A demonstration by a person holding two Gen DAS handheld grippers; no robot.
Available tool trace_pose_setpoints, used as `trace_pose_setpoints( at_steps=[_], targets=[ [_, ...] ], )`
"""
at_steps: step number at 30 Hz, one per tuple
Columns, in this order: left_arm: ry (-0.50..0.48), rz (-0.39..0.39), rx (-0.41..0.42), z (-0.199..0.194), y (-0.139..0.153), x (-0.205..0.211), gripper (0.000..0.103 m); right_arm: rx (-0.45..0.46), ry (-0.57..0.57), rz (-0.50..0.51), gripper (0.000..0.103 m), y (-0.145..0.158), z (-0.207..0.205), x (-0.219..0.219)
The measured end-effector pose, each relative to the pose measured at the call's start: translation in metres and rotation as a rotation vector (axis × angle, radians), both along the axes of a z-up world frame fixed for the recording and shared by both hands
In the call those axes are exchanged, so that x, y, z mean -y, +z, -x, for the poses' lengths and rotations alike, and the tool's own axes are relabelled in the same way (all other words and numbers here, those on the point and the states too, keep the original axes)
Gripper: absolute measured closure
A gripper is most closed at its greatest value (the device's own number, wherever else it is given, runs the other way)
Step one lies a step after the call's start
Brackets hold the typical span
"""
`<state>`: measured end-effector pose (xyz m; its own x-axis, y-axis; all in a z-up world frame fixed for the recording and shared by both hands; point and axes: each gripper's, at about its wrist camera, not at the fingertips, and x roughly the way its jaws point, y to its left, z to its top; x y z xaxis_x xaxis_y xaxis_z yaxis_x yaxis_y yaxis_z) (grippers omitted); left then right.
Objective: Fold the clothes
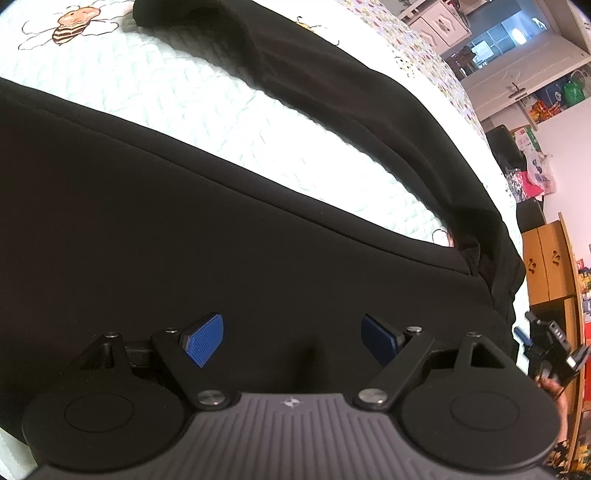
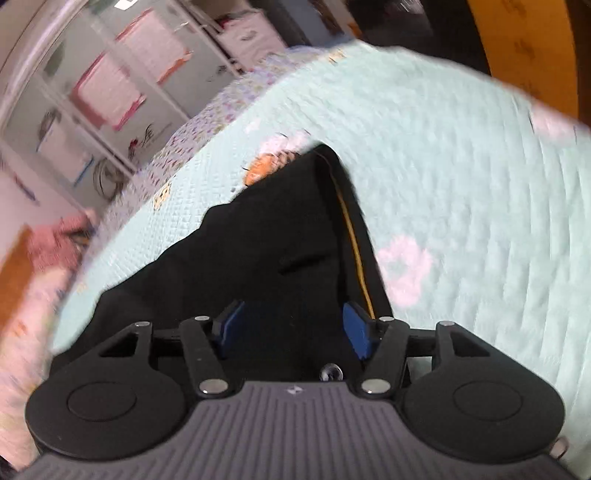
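A black garment (image 1: 184, 240) lies spread over a pale quilted bedspread (image 1: 184, 96), with a long sleeve (image 1: 332, 92) curving away to the upper left. My left gripper (image 1: 291, 338) hovers low over the garment's body. It is open, its blue pads (image 1: 203, 339) wide apart with only flat cloth under them. The right wrist view is blurred: a folded part of the black garment (image 2: 277, 240) with a thin yellow line (image 2: 354, 240) along its edge lies on the bedspread (image 2: 461, 184). My right gripper (image 2: 293, 330) stands open above that cloth, and its pads do not pinch it.
Bee pictures (image 1: 74, 22) decorate the bedspread. Past the bed's right edge stand wooden cabinets (image 1: 546, 258), bags and white drawers. A dark device and part of a hand (image 1: 550, 384) show at the left wrist view's right border. Shelves with pink boxes (image 2: 110, 85) stand beyond the bed.
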<state>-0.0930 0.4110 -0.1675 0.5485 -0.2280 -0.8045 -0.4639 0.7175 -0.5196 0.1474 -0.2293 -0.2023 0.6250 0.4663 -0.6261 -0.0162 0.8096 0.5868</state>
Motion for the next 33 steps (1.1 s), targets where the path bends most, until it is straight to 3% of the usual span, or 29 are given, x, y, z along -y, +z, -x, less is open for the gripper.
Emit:
trace_pose_setpoints(
  at_steps=[6, 15, 17, 21, 24, 29, 32, 33],
  targets=[
    [-0.007, -0.029, -0.014, -0.003, 0.002, 0.006, 0.018, -0.015, -0.026, -0.051, 0.043, -0.01, 0.01, 0.016],
    [-0.004, -0.043, -0.019, -0.004, 0.001, 0.008, 0.017, -0.027, 0.069, -0.129, 0.045, -0.019, 0.004, 0.02],
    [-0.004, -0.047, -0.021, -0.004, 0.001, 0.009, 0.017, -0.026, 0.077, -0.136, 0.058, -0.02, 0.001, 0.022],
    [-0.002, -0.051, -0.025, -0.003, 0.002, 0.01, 0.017, -0.028, 0.086, -0.137, 0.071, -0.022, -0.001, 0.026],
    [0.003, -0.052, -0.027, -0.003, 0.002, 0.011, 0.017, -0.023, 0.084, -0.105, 0.098, -0.02, 0.004, 0.029],
    [0.004, -0.052, -0.032, -0.002, 0.003, 0.012, 0.017, 0.013, 0.096, -0.044, 0.1, -0.006, 0.021, 0.028],
    [0.006, -0.049, -0.033, -0.003, 0.003, 0.011, 0.017, -0.024, 0.11, 0.108, 0.103, -0.007, 0.027, 0.024],
    [0.005, -0.05, -0.033, -0.003, 0.003, 0.011, 0.017, -0.03, 0.105, 0.106, 0.103, -0.01, 0.028, 0.026]
  ],
)
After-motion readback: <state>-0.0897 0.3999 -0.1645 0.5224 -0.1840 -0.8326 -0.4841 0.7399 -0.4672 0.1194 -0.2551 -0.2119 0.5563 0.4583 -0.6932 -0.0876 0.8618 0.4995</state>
